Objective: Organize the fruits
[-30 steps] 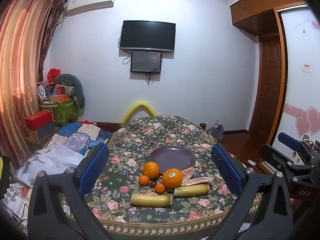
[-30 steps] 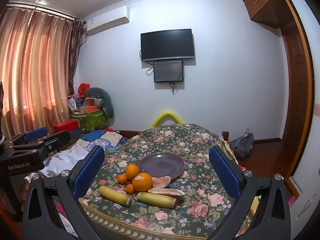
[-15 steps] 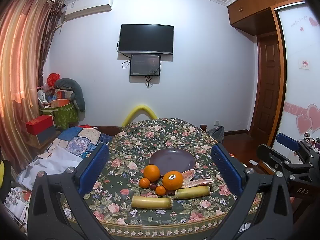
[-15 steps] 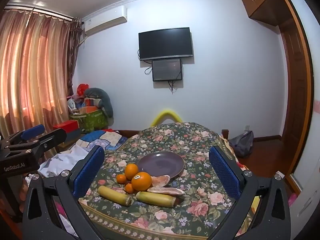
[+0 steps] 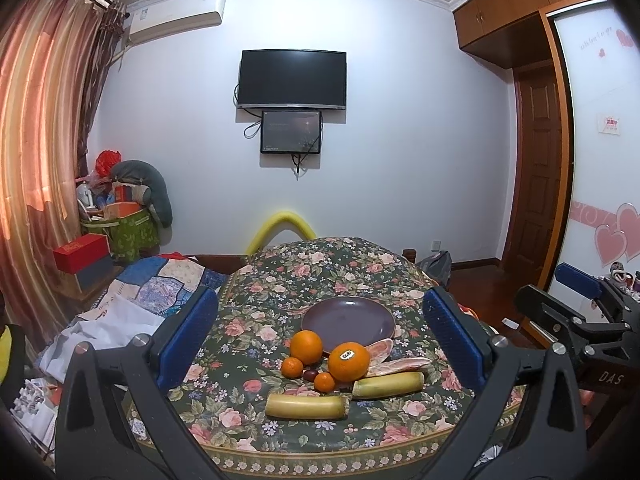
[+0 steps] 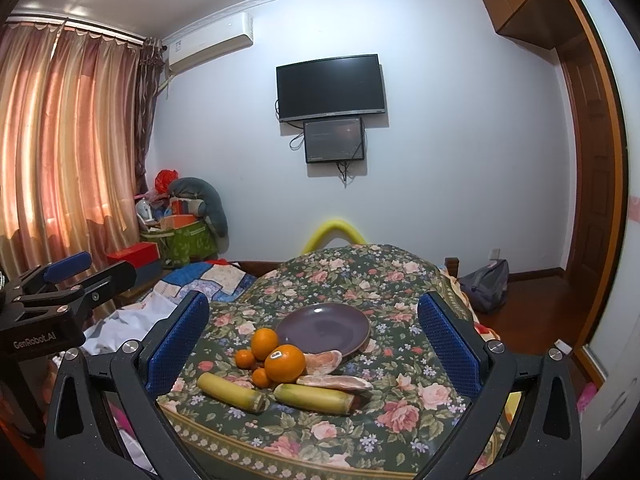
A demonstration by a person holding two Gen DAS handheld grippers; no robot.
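Note:
An empty purple plate [image 5: 347,319] [image 6: 322,328] sits on a round table with a floral cloth [image 5: 320,272] [image 6: 372,276]. In front of it lie two large oranges [image 5: 348,361] [image 6: 284,362], one bearing a sticker, two small tangerines [image 5: 292,367] [image 6: 244,358], pomelo slices [image 5: 396,363] [image 6: 334,381] and two yellow-green cane pieces [image 5: 306,406] [image 6: 314,398]. My left gripper [image 5: 318,340] and right gripper [image 6: 312,344] hover open, short of the table's near edge, holding nothing. Each one appears at the side of the other's view.
A quilt-covered bed [image 5: 160,284] lies left of the table. Boxes and bags [image 5: 116,228] are piled by the curtain [image 5: 36,152]. A TV [image 5: 292,79] hangs on the far wall. A wooden door [image 5: 536,184] and a bag [image 6: 484,284] are at the right.
Both views have tilted up slightly, so the table and fruit sit a little lower in frame. Neither gripper's jaws have moved, and the fruit is untouched.

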